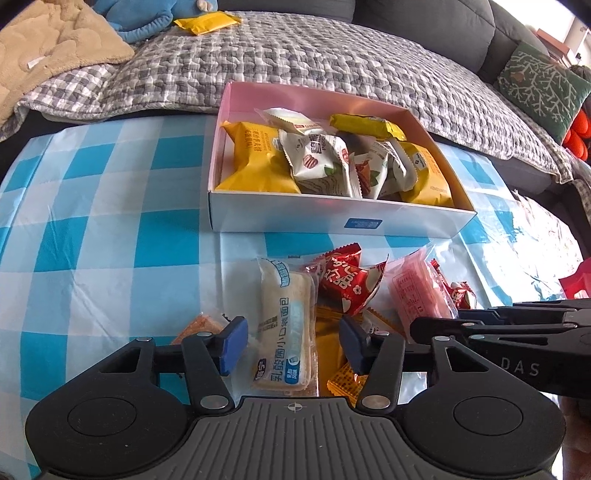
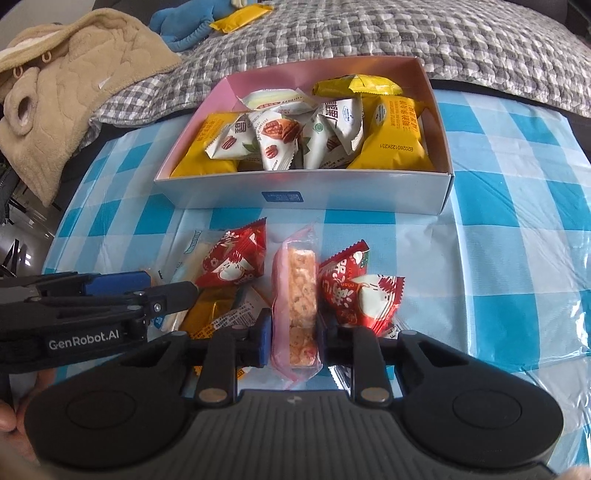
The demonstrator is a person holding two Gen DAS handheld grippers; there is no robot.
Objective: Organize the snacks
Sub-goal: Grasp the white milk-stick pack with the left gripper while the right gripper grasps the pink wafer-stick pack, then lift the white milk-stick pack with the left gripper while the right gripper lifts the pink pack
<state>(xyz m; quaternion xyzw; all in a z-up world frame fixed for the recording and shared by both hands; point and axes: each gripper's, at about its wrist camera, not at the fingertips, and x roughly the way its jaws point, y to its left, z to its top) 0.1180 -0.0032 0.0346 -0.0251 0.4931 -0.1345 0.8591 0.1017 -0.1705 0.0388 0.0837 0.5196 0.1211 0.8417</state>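
Observation:
A white box with a pink inside (image 1: 332,221) (image 2: 295,188) stands on the blue checked tablecloth, filled with yellow and white snack packets. In front of it lies a loose heap: red packets (image 1: 347,284) (image 2: 236,262), orange packets (image 1: 343,380) and a white bread packet (image 1: 286,332). My left gripper (image 1: 291,345) straddles the bread packet; its blue pads stand a little off the wrapper, so it is open. My right gripper (image 2: 293,339) is shut on a pink-wrapped rice-crisp bar (image 2: 299,288), which lies on the cloth pointing toward the box.
Behind the table runs a sofa under a grey checked quilt (image 1: 332,55), with a tan blanket (image 2: 74,92), a blue plush toy (image 1: 140,18) and a stray yellow packet (image 1: 207,22) on it. A green cushion (image 1: 539,88) sits far right.

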